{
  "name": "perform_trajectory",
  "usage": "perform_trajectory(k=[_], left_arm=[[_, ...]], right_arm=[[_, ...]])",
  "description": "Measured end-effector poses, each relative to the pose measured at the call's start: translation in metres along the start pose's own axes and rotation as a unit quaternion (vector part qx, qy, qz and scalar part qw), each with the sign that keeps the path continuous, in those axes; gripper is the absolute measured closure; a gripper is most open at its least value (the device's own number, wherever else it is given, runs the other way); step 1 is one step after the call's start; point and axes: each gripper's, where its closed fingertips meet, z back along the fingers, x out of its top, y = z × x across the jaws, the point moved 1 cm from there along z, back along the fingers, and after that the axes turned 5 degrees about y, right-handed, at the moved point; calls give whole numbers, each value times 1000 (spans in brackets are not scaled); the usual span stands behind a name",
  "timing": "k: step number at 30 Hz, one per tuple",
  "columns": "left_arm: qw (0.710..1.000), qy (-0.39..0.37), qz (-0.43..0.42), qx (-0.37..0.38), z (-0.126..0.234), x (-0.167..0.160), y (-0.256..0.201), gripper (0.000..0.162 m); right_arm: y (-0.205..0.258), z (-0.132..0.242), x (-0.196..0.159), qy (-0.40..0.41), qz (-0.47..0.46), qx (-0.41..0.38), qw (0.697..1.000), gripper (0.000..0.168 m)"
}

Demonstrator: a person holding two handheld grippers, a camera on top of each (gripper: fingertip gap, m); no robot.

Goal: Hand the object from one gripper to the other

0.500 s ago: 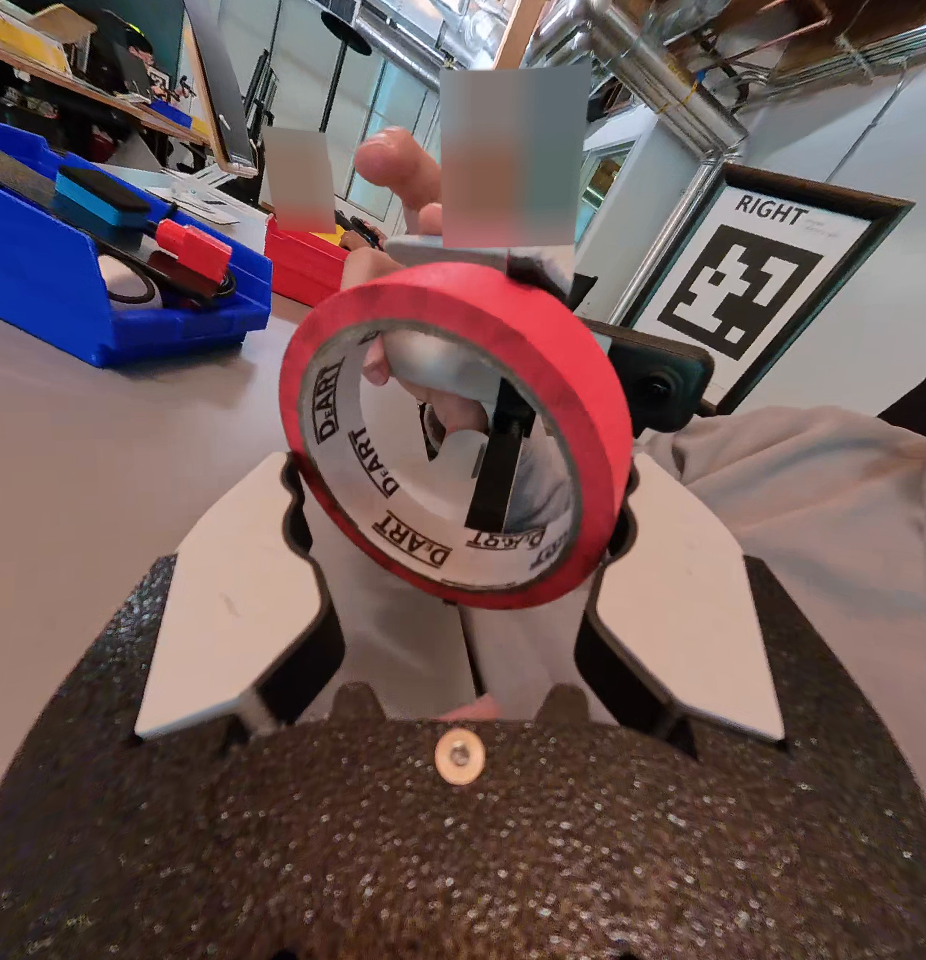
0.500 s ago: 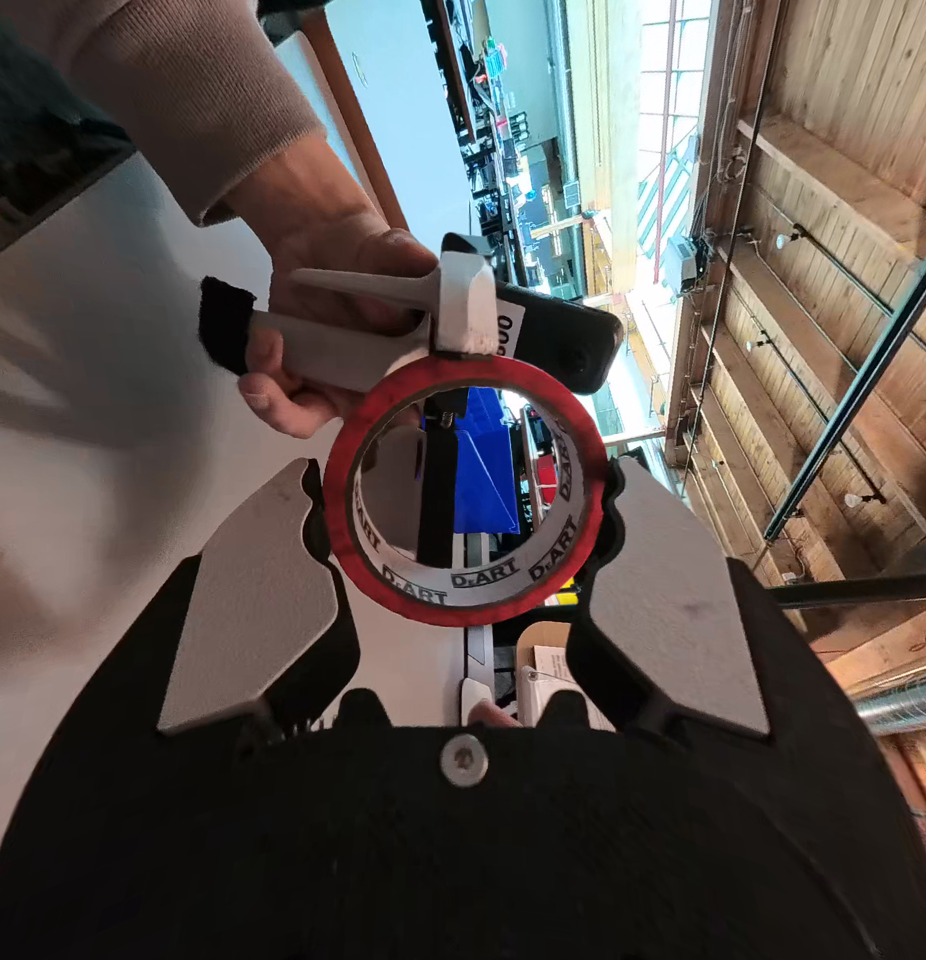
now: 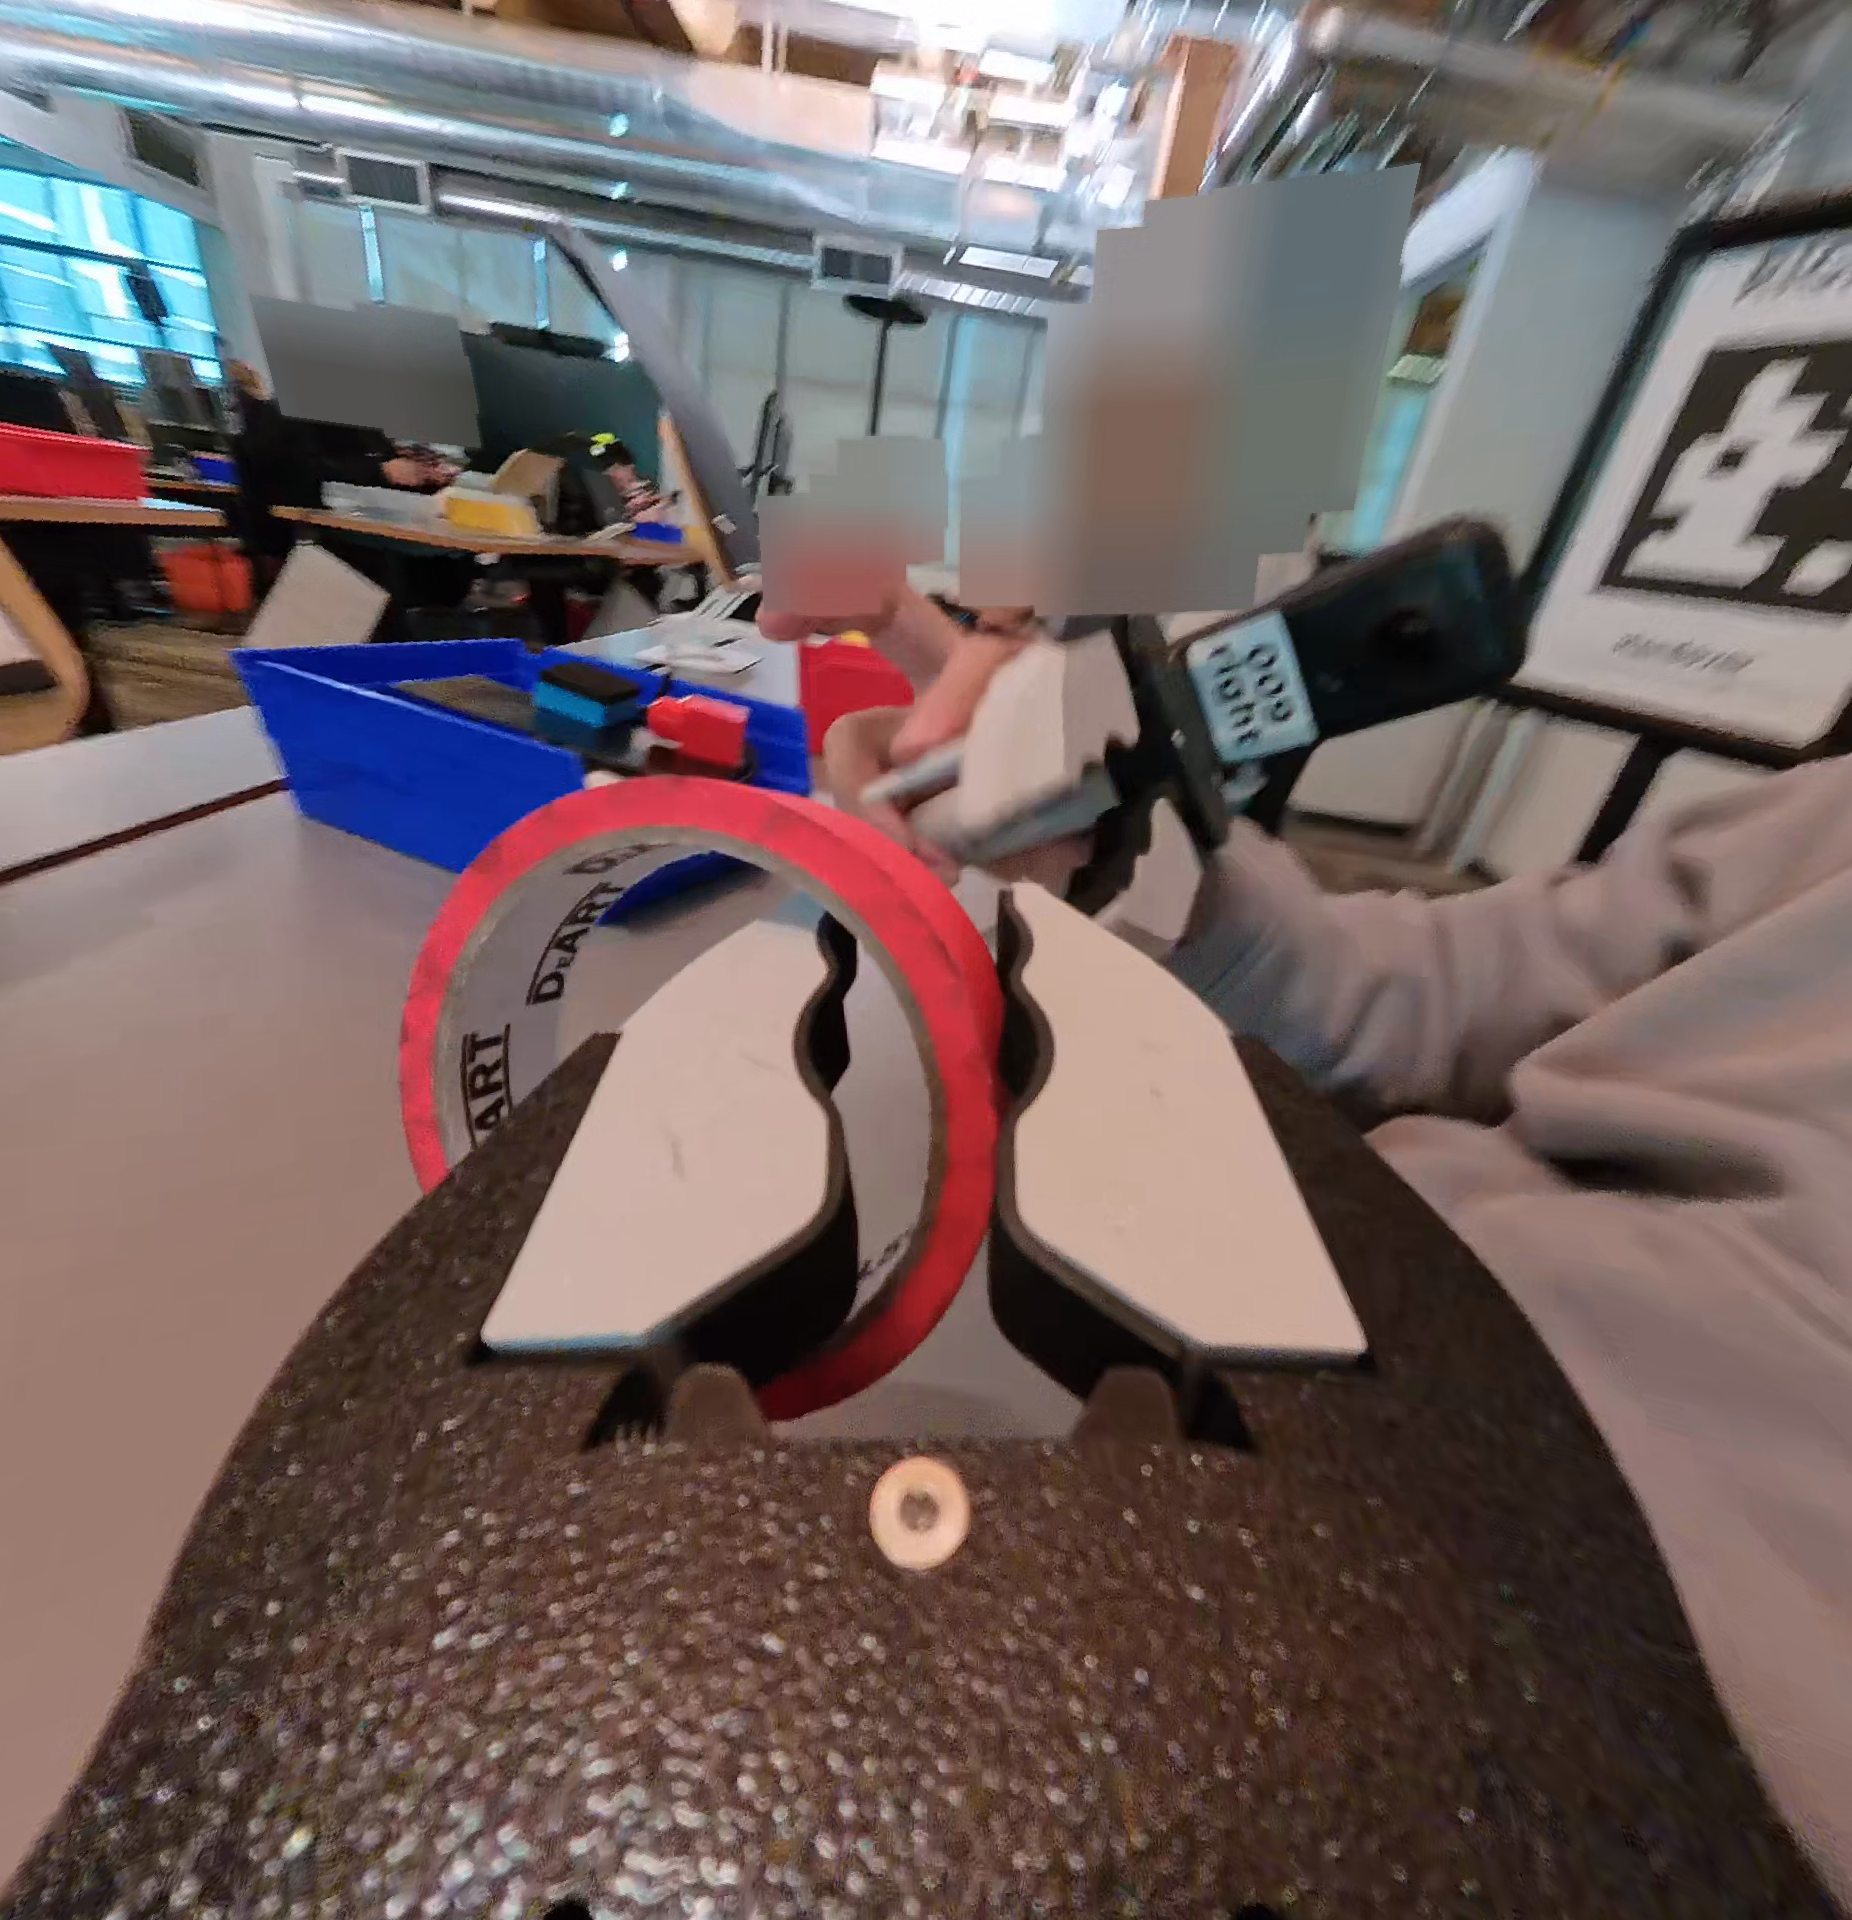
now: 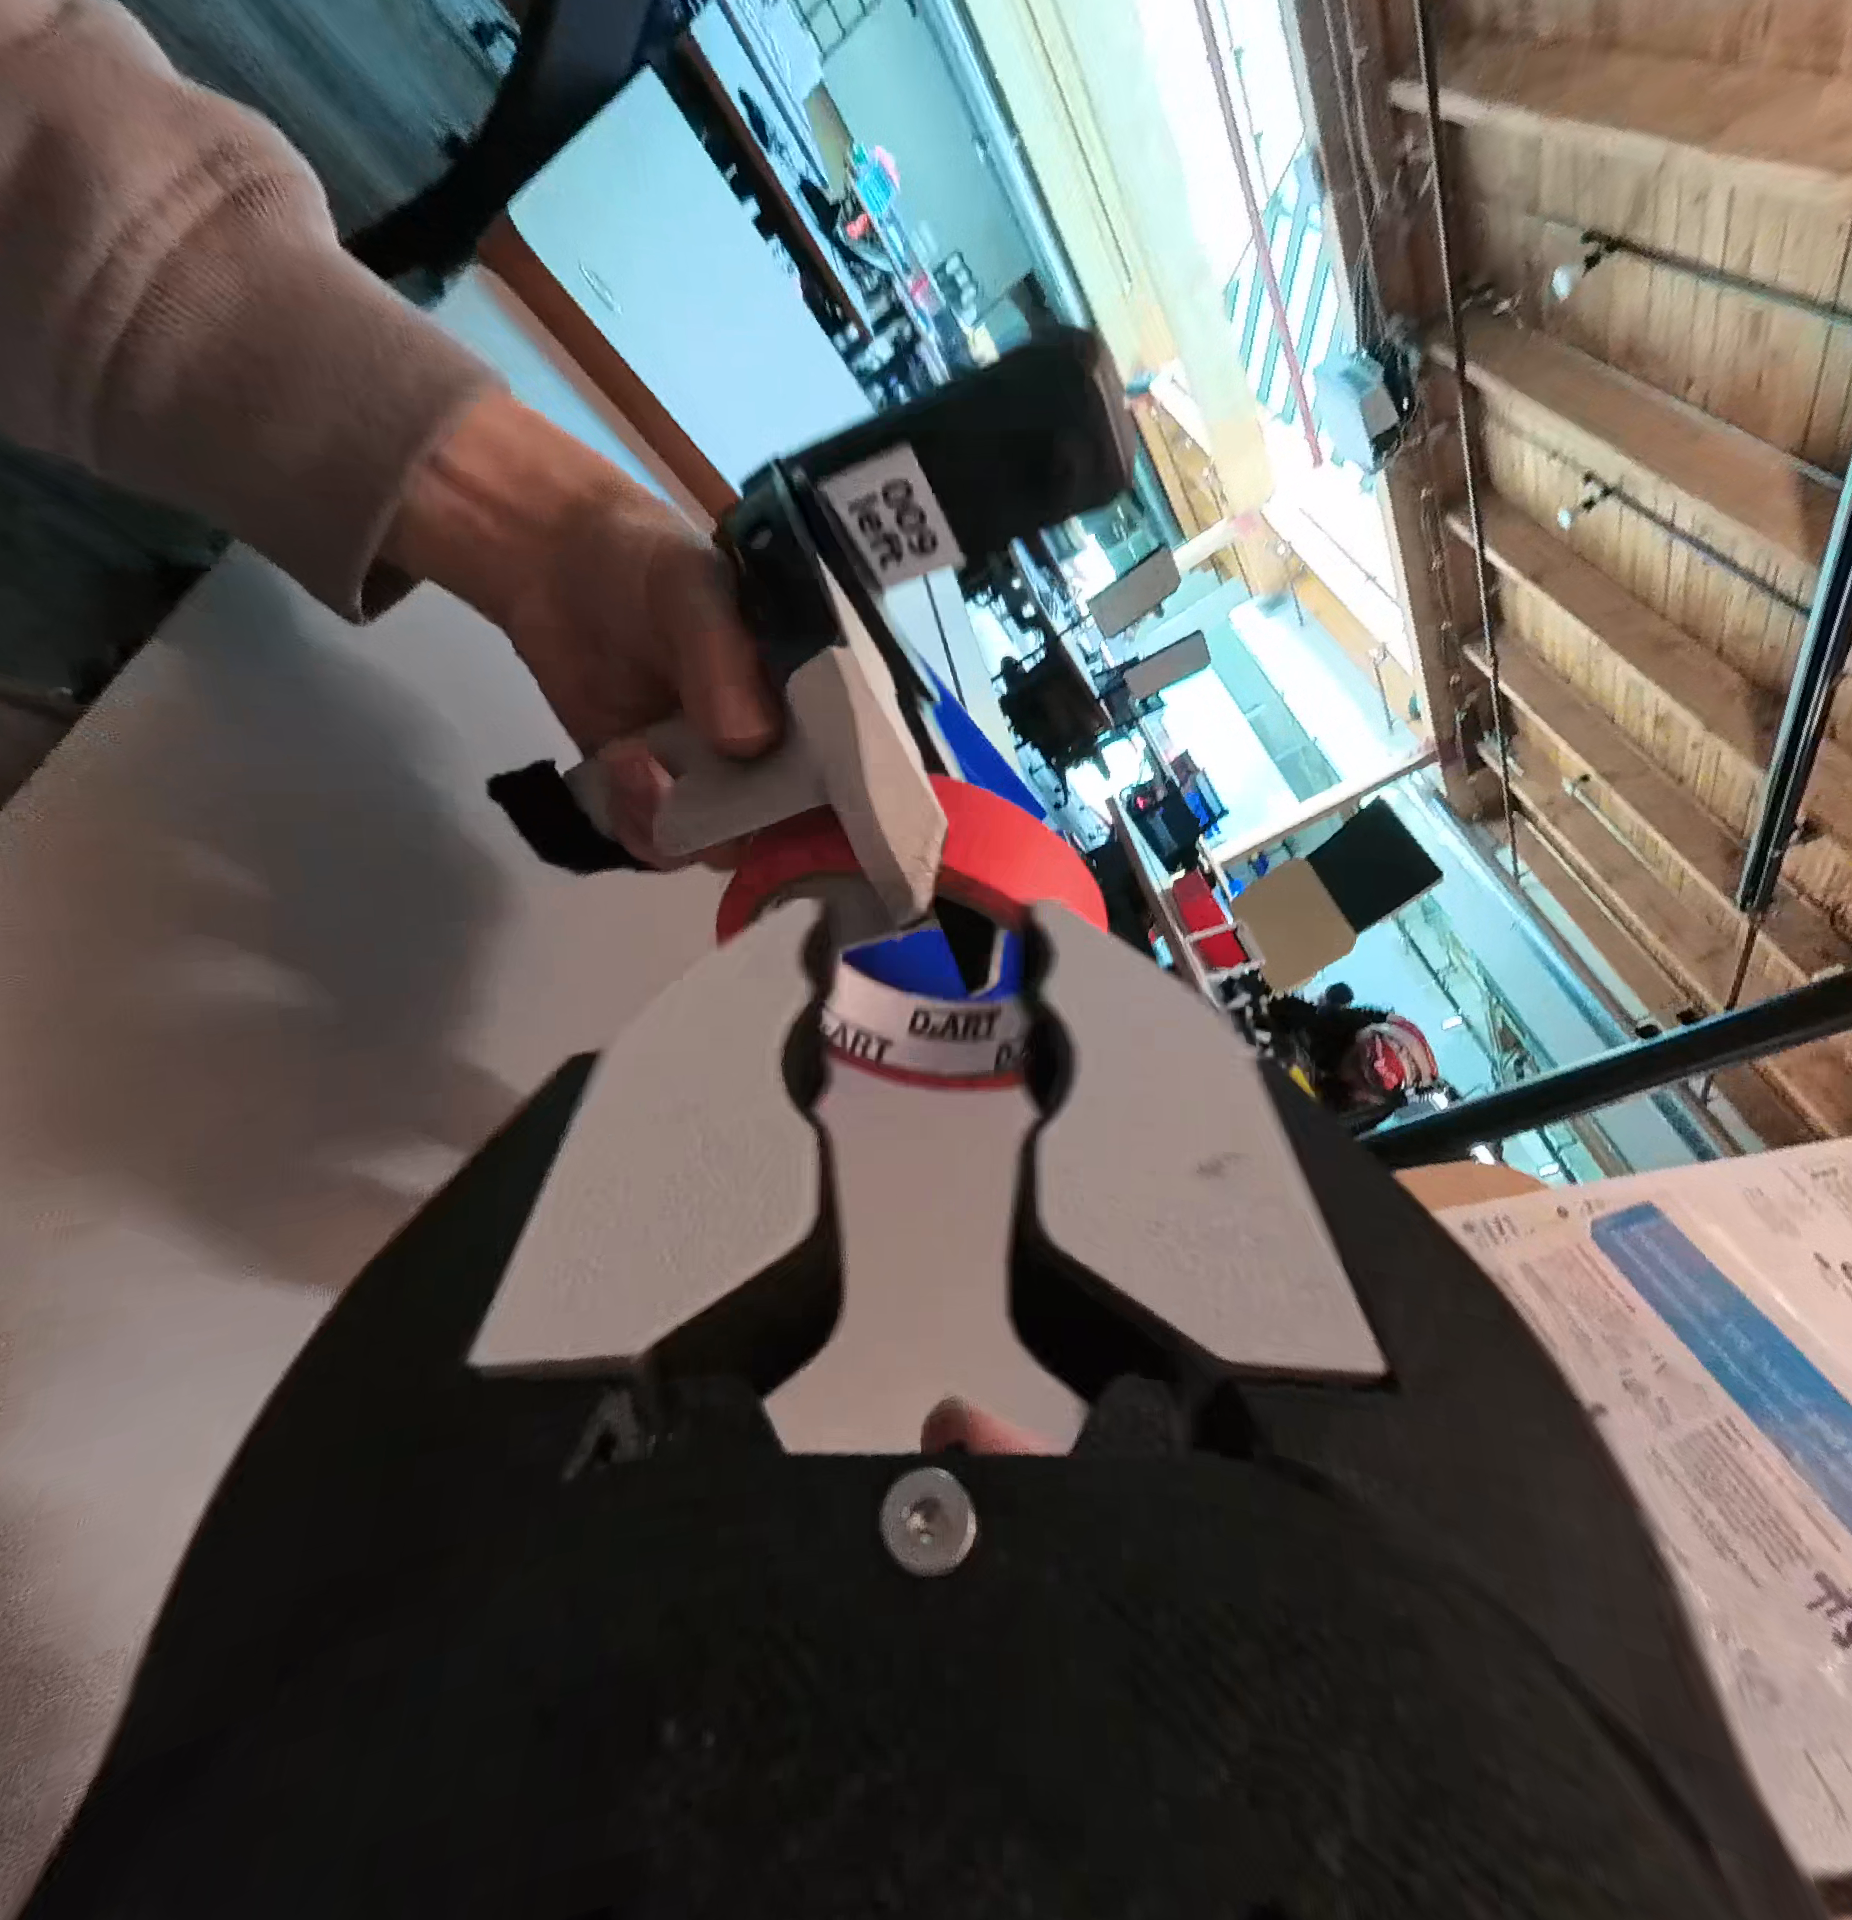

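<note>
Between the left gripper [image 3: 917, 1049], clamped through its wall, and the parted, empty right gripper [image 4: 927, 971], the red tape roll [image 3: 693, 997] stands on edge, nearer the left.

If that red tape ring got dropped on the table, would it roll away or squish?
The red tape roll is round and stands on edge, so it would probably roll. It keeps its ring shape with the left gripper pinching its wall, one jaw inside the hole, so it seems stiff. Being hollow, it is likely light.
</note>
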Motion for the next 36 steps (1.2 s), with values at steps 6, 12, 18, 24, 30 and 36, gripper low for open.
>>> perform_trajectory(k=[6, 12, 18, 24, 30, 36], left_arm=[[979, 67, -165, 94, 7, 3, 3, 137], [942, 62, -292, 151, 11, 25, -6, 138], [912, 88, -376, 140, 4, 16, -14, 138], [892, 136, -429, 44, -17, -13, -43, 138], [896, 136, -416, 74, -21, -14, -36, 134], [912, 161, -360, 109, -11, -17, -16, 94]], right_arm=[[-21, 9, -5, -32, -198, 17, 980, 87], [-36, 18, -11, -88, -479, 100, 868, 87], [-38, 12, 1, -162, -604, 153, 765, 107], [-14, 2, 20, -168, -619, 229, 732, 109], [-11, 2, 30, -204, -551, 219, 779, 147], [-18, -1, 4, -67, -279, 49, 957, 158]])
